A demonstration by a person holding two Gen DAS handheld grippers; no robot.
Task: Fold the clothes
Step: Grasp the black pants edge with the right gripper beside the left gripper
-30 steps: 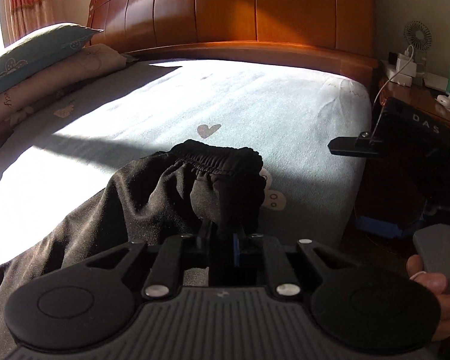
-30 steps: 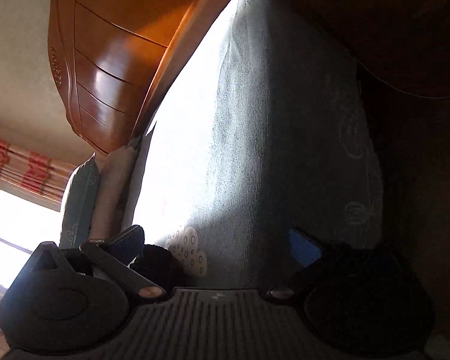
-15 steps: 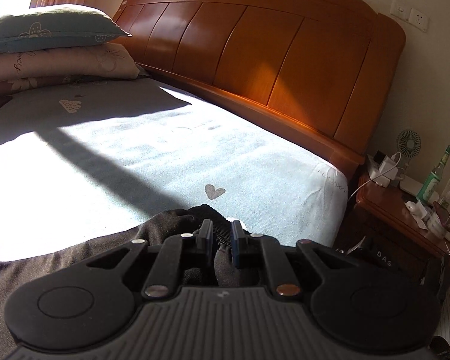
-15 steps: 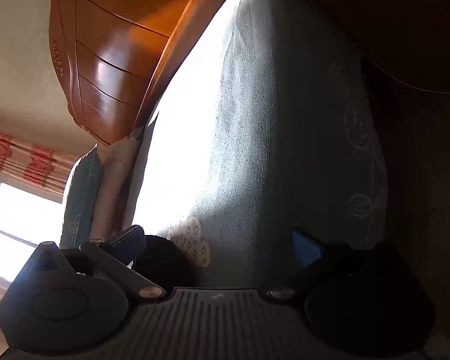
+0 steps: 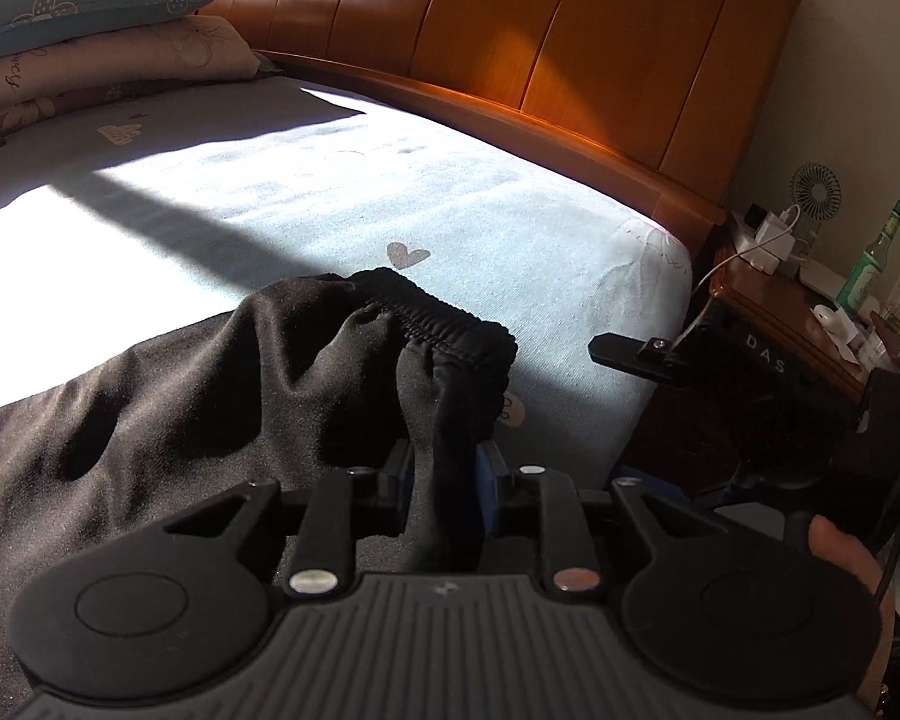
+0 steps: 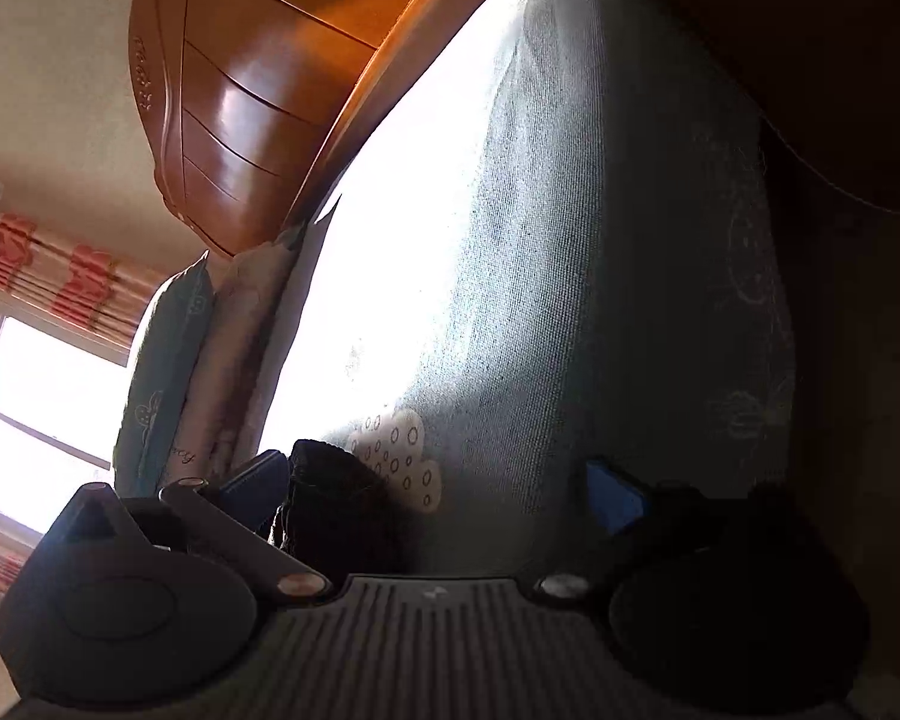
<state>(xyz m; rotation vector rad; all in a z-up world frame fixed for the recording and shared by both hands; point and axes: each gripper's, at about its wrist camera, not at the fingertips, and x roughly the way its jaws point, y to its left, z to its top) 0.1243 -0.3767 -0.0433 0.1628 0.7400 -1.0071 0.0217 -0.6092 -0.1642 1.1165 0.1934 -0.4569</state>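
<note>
Presently: black trousers [image 5: 222,396], bunched, unfolded, waistband toward 12 o'clock on bed [image 5: 342,204].
Left gripper [image 5: 444,474] clenched on waistband fabric; right gripper [image 6: 438,480] released, at 3 o'clock. Folding remains.

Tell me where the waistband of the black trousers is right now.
In the left wrist view the waistband lies bunched on the bed sheet near its right edge, just below the heart print, ahead of the left gripper.
</note>
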